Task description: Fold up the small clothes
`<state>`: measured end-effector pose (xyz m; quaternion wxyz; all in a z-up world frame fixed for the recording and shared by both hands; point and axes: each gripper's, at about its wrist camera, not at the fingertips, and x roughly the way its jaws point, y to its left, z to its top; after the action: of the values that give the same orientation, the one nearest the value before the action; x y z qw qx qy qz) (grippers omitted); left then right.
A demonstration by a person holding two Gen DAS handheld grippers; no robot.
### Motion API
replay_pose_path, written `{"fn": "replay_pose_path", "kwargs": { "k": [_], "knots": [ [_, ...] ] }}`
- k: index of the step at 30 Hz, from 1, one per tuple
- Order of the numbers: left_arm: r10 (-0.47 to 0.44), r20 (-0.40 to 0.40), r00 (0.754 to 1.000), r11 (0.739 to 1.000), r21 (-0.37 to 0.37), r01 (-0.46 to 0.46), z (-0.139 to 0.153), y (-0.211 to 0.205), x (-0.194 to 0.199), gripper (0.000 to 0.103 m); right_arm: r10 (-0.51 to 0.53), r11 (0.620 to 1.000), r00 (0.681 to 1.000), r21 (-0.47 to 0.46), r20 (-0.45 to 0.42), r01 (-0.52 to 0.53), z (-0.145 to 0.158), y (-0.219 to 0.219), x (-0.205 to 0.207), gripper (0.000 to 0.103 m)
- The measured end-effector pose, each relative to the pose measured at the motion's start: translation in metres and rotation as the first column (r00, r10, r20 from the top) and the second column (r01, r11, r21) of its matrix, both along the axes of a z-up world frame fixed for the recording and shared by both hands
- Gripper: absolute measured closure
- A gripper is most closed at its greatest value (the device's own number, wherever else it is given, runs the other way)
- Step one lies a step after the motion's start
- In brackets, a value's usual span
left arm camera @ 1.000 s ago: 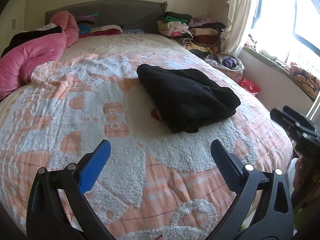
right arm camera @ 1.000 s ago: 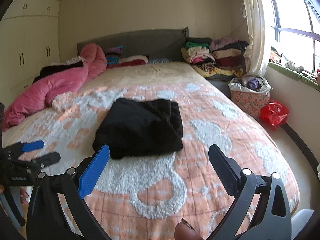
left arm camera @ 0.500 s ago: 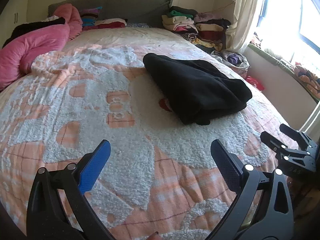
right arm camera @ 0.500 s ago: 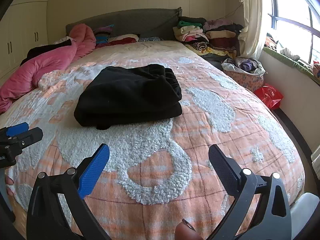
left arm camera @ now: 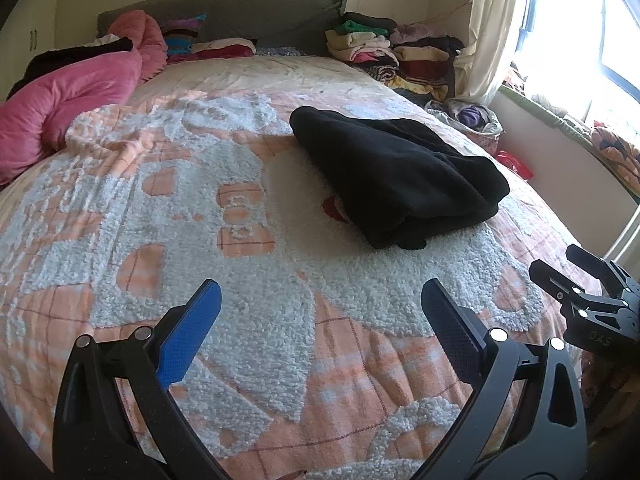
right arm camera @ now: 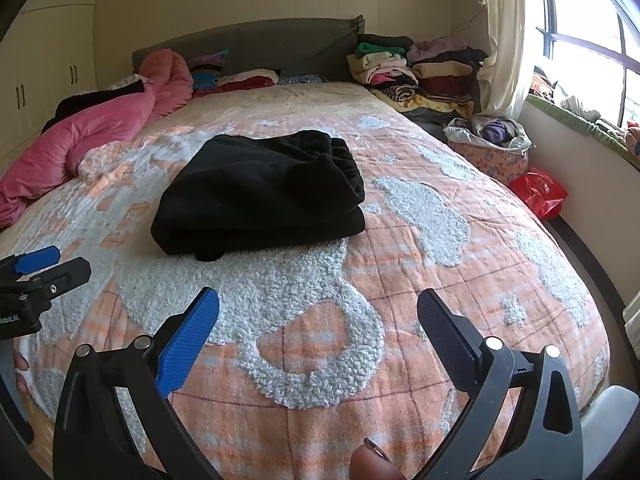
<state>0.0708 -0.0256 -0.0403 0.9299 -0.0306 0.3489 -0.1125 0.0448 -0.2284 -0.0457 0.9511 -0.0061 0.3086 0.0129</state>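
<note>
On the bed (left arm camera: 248,360), left wrist view: black garment (left arm camera: 396,176) lies folded mid-bed, far of the left gripper (left arm camera: 320,304), released, empty. Right wrist view: right gripper (right arm camera: 318,312) released, near edge; layers possibly loose, so a one-sided grab could undo the fold.

**Wide bed, one dark bundle in the middle**

The bed's peach-and-white fleecy checked bedspread (right arm camera: 400,264) fills the view. A folded black fleece garment (right arm camera: 260,192) lies on it mid-bed. Along the left edge sprawls a crumpled pink quilt (right arm camera: 100,128). Folded coloured clothes (right arm camera: 236,78) line the dark grey headboard (right arm camera: 256,46).
</note>
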Motion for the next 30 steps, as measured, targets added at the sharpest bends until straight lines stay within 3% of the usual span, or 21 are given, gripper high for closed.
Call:
{"fn": "replay_pose_path", "kwargs": {
  "k": [30],
  "knots": [
    [0.027,-0.009,1.000,0.999,0.016,-0.027,0.0005,0.0015,0.0007,0.009,0.014,1.000,1.000,0.006,-0.014,-0.014,0.0004,0.0027,-0.0002,0.004]
  ]
}}
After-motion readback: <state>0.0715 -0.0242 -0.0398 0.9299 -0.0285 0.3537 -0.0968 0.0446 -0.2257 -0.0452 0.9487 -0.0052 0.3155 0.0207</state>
